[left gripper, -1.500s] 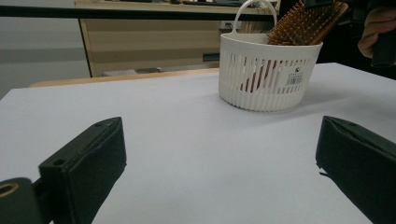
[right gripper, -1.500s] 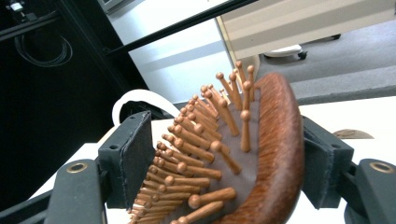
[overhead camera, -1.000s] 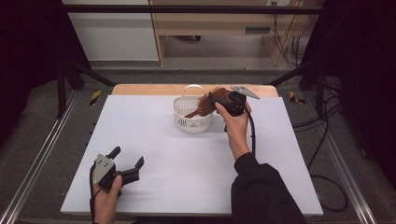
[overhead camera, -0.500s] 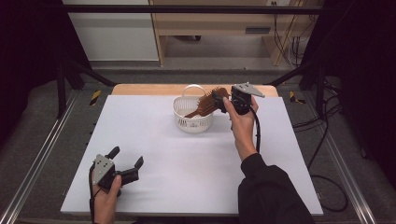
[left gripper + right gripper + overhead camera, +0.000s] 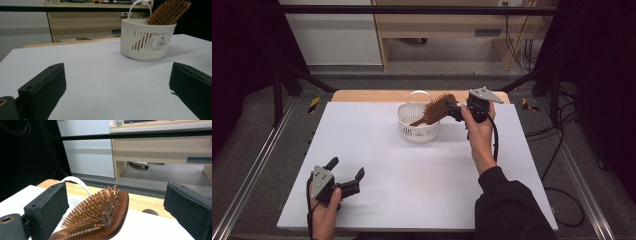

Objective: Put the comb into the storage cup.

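A brown wooden hairbrush (image 5: 437, 109) leans in a white slotted basket (image 5: 418, 122) at the back middle of the table, handle down and bristled head sticking out over the right rim. My right gripper (image 5: 455, 108) hovers at that head. Its jaws have just been opening; in the right gripper view the brush head (image 5: 105, 217) lies between the wide-apart pads (image 5: 50, 205) and touches neither. My left gripper (image 5: 347, 168) rests open at the front left of the table with nothing in it, looking at the basket (image 5: 147, 40) and brush (image 5: 170, 12).
The white table top (image 5: 412, 175) has a wooden strip along its back edge (image 5: 372, 96). Metal frame rails (image 5: 257, 165) run down both sides. Cables (image 5: 562, 150) lie on the floor at the right. Behind the table stands a wooden desk (image 5: 437, 20).
My right hand has moved a little up and to the right, away from the basket. Its jaws stand wider. The brush stays leaning in the basket. The left gripper has kept still.
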The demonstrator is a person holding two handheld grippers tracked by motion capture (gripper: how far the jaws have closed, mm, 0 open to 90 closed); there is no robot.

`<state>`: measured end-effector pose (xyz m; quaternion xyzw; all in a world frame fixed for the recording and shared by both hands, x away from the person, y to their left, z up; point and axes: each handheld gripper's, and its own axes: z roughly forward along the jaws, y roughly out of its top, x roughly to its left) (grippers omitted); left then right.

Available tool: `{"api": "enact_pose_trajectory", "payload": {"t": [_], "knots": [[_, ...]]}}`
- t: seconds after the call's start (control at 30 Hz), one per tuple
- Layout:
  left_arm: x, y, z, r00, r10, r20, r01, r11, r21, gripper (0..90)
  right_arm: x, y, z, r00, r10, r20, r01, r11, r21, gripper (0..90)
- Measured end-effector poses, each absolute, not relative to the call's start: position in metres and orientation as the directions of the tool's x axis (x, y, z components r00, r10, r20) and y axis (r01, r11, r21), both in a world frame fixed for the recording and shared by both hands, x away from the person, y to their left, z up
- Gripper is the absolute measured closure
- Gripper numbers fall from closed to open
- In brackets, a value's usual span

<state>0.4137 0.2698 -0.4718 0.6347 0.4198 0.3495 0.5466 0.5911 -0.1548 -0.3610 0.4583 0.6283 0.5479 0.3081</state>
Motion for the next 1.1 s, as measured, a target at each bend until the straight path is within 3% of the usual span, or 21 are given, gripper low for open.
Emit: {"api": "enact_pose_trajectory", "payload": {"t": [0.7, 0.93, 1.1], "knots": [[0.414, 0.276, -0.471, 0.39, 0.92, -0.022, 0.145, -0.038, 0.989, 0.8, 0.576, -0.168, -0.351, -0.399, 0.914, 0.072, 0.152, -0.011, 0.988, 4.3], [0.413, 0.279, -0.468, 0.399, 0.916, 0.047, 0.117, -0.101, 0.988, 0.8, 0.571, -0.174, -0.351, -0.419, 0.904, 0.086, 0.144, -0.028, 0.989, 4.2], [0.413, 0.285, -0.47, 0.41, 0.912, 0.011, 0.128, -0.07, 0.989, 0.7, 0.567, -0.18, -0.352, -0.415, 0.908, 0.052, 0.123, 0.0, 0.992, 4.8]]}}
